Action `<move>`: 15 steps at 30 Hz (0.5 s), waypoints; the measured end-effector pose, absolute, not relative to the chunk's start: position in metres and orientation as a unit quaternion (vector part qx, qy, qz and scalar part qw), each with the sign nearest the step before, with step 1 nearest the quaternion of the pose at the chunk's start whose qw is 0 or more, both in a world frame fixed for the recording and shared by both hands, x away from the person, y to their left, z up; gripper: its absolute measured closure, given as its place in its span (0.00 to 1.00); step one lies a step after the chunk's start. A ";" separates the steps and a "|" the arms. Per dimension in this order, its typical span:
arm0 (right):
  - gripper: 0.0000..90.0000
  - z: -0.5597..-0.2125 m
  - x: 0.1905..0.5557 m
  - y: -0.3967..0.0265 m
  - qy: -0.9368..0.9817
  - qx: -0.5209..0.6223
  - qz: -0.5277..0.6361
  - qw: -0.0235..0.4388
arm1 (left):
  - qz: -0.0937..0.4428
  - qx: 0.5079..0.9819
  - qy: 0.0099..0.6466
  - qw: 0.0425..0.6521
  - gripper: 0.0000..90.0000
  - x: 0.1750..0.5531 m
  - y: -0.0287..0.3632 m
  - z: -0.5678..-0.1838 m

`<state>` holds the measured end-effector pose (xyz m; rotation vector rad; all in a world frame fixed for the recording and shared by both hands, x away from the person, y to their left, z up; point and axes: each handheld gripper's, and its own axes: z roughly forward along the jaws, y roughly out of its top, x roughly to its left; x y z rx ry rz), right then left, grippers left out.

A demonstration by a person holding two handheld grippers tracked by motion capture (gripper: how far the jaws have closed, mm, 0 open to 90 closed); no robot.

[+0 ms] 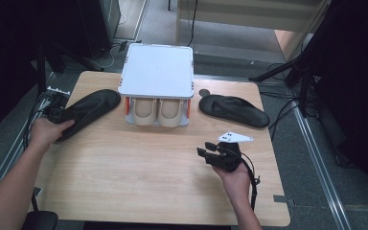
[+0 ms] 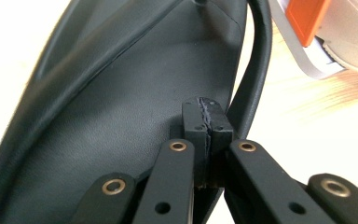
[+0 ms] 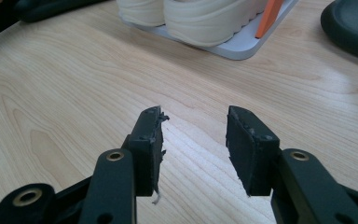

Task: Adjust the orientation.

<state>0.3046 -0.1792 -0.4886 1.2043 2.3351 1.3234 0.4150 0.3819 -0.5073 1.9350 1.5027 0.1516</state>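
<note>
A light wooden table (image 1: 139, 182) is set on grey floor (image 1: 316, 201); dark stands (image 1: 306, 67) are noted beyond its right edge.

A shoe rack (image 1: 156, 72) stands mid-table (image 1: 139, 191), seemingly holding shoes (image 1: 159, 112); one sandal (image 1: 88, 111) left, another (image 1: 234, 110) right.

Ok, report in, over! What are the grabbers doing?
Left gripper shut on left flip-flop. Right gripper open, empty. Shoe rack beside it.

a lab-like recording space: wooden table (image 1: 139, 177) amid dark tripods (image 1: 301, 72), floor cables (image 1: 278, 112)
</note>
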 end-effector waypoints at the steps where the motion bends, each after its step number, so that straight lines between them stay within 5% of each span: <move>1: 0.63 -0.488 0.305 -0.179 0.790 0.406 0.448 0.101 | 0.058 0.743 0.577 0.333 1.00 0.414 0.380 -0.507; 15: 0.64 -0.486 0.311 -0.171 0.795 0.395 0.450 0.098 | 0.053 0.740 0.578 0.341 1.00 0.406 0.347 -0.508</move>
